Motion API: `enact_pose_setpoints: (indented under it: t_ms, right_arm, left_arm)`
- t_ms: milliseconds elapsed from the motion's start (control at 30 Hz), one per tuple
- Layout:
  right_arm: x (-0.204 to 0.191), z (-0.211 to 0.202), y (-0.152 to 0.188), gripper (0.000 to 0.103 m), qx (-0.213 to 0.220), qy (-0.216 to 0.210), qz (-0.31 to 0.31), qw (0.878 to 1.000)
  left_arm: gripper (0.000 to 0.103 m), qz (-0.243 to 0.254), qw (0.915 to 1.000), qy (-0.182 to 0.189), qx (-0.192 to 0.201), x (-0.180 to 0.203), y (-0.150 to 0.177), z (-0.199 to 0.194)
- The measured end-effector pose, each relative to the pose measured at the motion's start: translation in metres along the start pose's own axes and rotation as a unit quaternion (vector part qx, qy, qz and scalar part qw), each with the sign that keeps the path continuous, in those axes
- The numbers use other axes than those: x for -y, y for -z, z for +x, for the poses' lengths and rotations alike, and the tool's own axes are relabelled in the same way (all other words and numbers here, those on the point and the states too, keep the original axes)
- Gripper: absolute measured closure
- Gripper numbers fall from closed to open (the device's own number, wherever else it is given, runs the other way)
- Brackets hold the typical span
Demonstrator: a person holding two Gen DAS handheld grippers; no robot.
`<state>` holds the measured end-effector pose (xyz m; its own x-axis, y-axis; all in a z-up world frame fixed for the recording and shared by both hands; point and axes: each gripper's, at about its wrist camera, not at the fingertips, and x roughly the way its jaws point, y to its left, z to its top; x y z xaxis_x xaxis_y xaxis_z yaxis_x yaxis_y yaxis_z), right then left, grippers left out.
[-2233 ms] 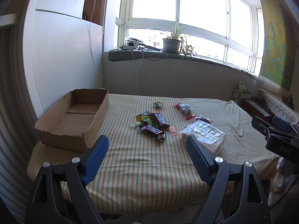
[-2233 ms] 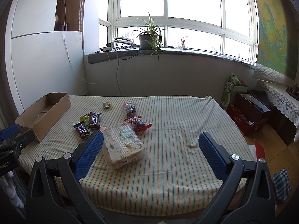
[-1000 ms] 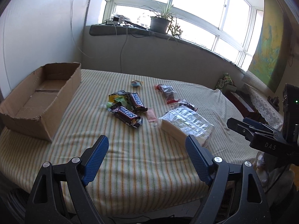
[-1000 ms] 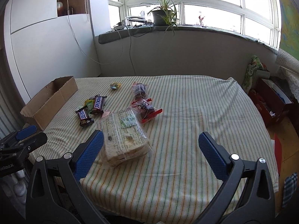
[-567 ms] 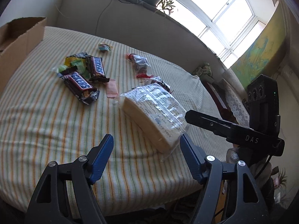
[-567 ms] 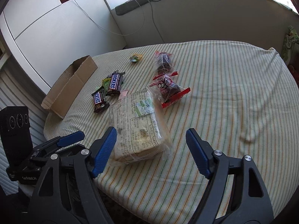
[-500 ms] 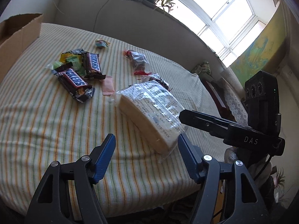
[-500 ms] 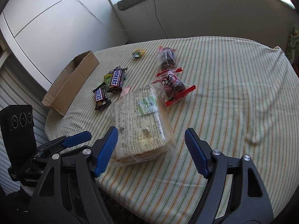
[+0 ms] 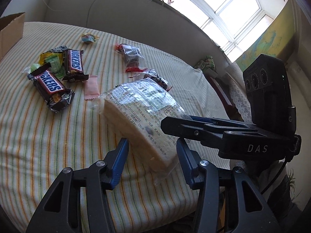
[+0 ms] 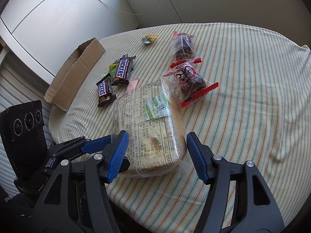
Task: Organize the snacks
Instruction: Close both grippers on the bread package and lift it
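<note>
A large clear-wrapped cracker pack (image 9: 140, 116) lies on the striped tablecloth near the front edge; it also shows in the right wrist view (image 10: 149, 128). My left gripper (image 9: 152, 155) is open with its jaws either side of the pack's near corner. My right gripper (image 10: 156, 151) is open and straddles the pack's near end. Two Snickers bars (image 9: 58, 77) lie to the left, also in the right wrist view (image 10: 114, 79). Two red-edged snack bags (image 10: 186, 69) lie beyond the pack.
An open cardboard box (image 10: 75, 73) stands at the table's left edge. A pink sachet (image 9: 91, 87), green and yellow candies (image 9: 52, 62) and a small wrapped sweet (image 9: 88, 37) lie among the snacks. The right gripper's body (image 9: 243, 136) crosses the left wrist view.
Both grippers have moved in low over the table and narrowed their jaws around the near end of the cracker pack. The pack has not moved.
</note>
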<state>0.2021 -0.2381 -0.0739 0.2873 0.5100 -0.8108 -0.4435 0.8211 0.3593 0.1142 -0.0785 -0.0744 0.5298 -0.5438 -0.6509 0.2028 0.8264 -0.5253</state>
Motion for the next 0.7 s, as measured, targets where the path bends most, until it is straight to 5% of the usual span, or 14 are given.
enact_pose_setpoints:
  t_ms: [700]
  right_arm:
    - [-0.044, -0.006, -0.016, 0.044, 0.007, -0.008, -0.03, 0.999]
  left_arm:
    - [0.055, 0.052, 0.9952, -0.053, 0.064, 0.001, -0.008, -0.046]
